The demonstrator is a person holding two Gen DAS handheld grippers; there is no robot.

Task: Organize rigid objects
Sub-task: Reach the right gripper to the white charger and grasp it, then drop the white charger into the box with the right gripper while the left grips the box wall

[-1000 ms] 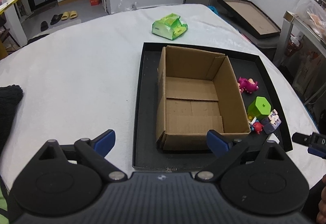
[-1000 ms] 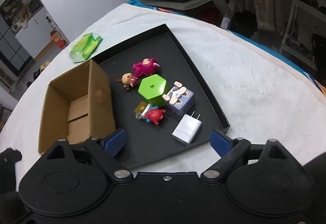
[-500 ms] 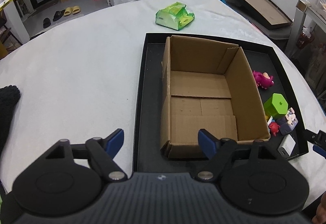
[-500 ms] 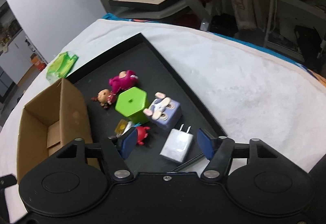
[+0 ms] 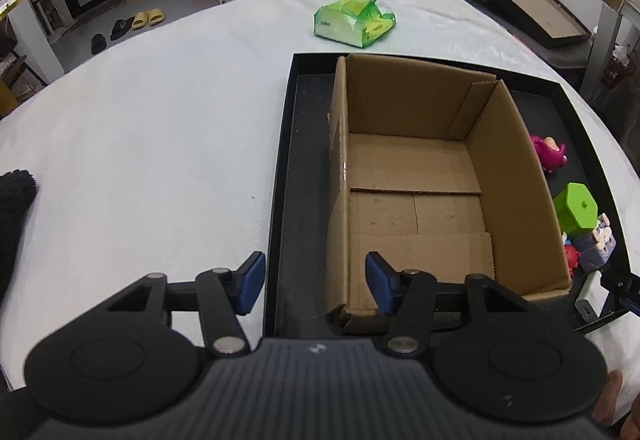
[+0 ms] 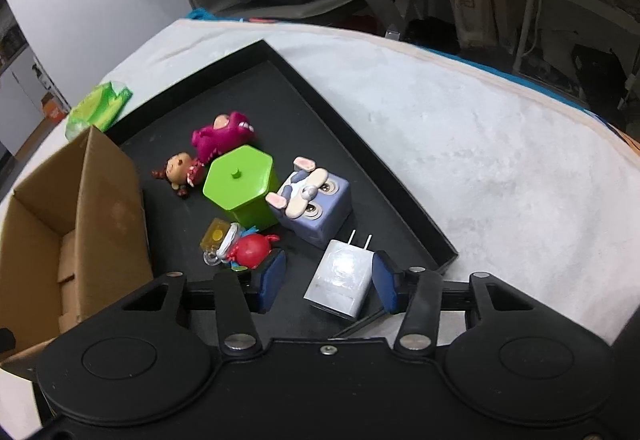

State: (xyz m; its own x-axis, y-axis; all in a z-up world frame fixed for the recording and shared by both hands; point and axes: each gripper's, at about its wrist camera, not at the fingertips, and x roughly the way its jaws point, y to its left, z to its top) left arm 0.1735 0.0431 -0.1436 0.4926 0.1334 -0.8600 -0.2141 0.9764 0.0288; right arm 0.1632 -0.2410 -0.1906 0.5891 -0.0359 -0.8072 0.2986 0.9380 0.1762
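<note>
While your cardboard box [image 5: 420, 176] sat empty and every toy remained on the tray [image 6: 360, 144], your right gripper [image 6: 328, 280] was closing around the white charger [image 6: 340, 282], and your left gripper [image 5: 312, 282] was closing on nothing.

I see the cardboard box [image 5: 436, 176] standing empty and open-topped, free to enter from above. On my right, the white charger [image 6: 340, 282] has bare tray [image 6: 360, 144] beside it, but the red figure [image 6: 250, 250] and purple cube [image 6: 316, 206] crowd in close.

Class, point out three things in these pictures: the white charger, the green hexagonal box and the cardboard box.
White charger [image 6: 340, 282]: right wrist view, on its flat top face.
Green hexagonal box [image 6: 239, 174]: right wrist view, on its lid.
Cardboard box [image 5: 412, 168]: left wrist view, on its bare inner floor.
</note>
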